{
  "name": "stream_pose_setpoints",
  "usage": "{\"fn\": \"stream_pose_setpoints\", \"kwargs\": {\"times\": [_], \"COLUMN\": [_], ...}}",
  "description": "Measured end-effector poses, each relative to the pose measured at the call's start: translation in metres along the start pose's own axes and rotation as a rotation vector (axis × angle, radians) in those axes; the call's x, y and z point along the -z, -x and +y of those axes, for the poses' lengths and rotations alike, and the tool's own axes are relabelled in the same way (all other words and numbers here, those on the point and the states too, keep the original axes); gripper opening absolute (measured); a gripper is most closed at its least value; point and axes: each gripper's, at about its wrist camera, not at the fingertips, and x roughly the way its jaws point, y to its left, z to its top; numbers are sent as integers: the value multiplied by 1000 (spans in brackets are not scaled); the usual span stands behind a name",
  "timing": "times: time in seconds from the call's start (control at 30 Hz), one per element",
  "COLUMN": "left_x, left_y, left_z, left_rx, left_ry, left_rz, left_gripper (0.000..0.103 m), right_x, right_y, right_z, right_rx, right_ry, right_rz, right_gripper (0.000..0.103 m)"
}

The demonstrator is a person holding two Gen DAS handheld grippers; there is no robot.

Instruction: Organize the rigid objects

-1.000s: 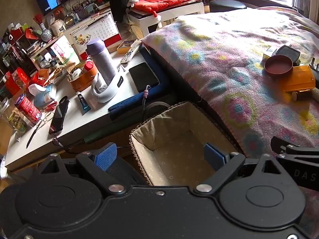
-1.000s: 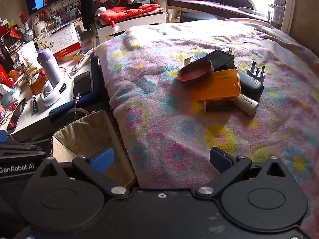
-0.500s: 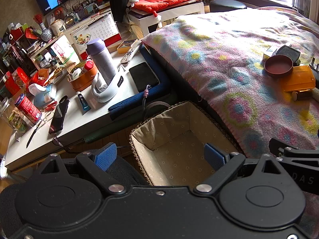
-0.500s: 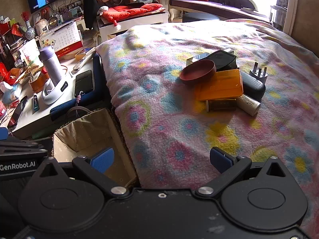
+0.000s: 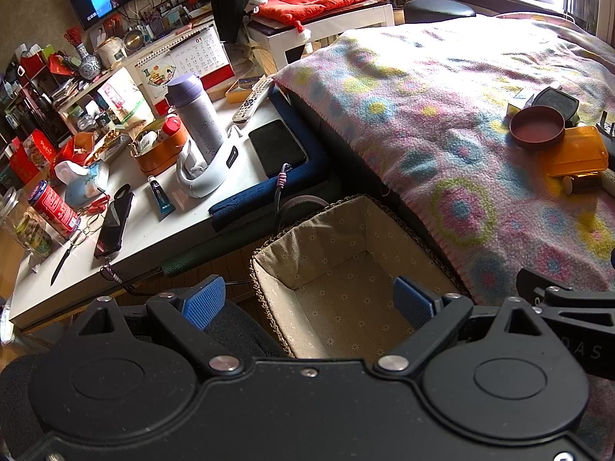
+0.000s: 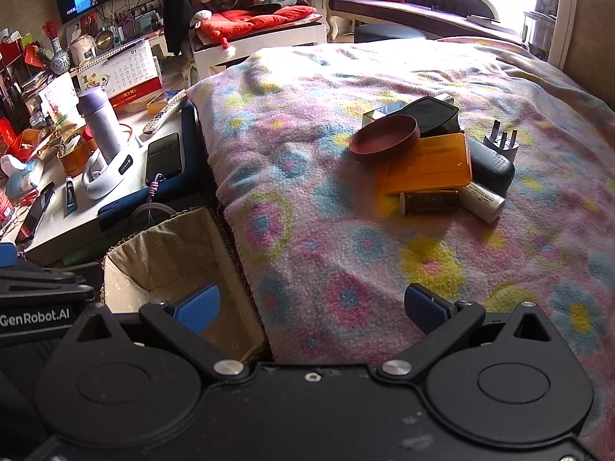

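2 parted grippers held over a floral blanket [image 6: 346,230] and a lined basket [image 5: 346,238].

The blanket spreads widest; the basket sits on the floor against its edge. On the blanket, well ahead, a pile: orange case [image 6: 426,165], brown dish [image 6: 384,138] leaning on it, black box [image 6: 434,115], white plug [image 6: 499,142]. Left gripper [image 5: 307,303] hangs over the basket, right gripper [image 6: 311,303] above the blanket's edge; both released, holding nothing.

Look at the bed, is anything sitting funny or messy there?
Yes. The things are heaped on the blanket, not laid flat. The brown dish sits tilted, propped on the orange box, which itself leans on other things. The basket beside the bed holds nothing visible.
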Motion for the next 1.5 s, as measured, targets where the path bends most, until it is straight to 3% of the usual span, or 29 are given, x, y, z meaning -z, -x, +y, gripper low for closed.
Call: {"fn": "stream_pose_setpoints", "kwargs": {"times": [0.77,1.17,1.43,1.5], "left_x": [2,-1,-5,-7], "left_y": [1,3,9,10], "left_z": [-1,3,7,4], "left_rx": [14,-8,0,14], "left_ry": [-10,38,65,41], "left_rz": [7,14,-33,-45], "left_gripper": [91,91,91,91], "right_x": [2,2,-9,-12], "right_y": [-5,-7,-7,-8], "right_z": [2,5,4,3], "right_rx": [13,18,28,40], "right_ry": [10,15,-39,-49], "right_rz": [13,2,-46,-54], "right_gripper": [103,102,102,96]}}
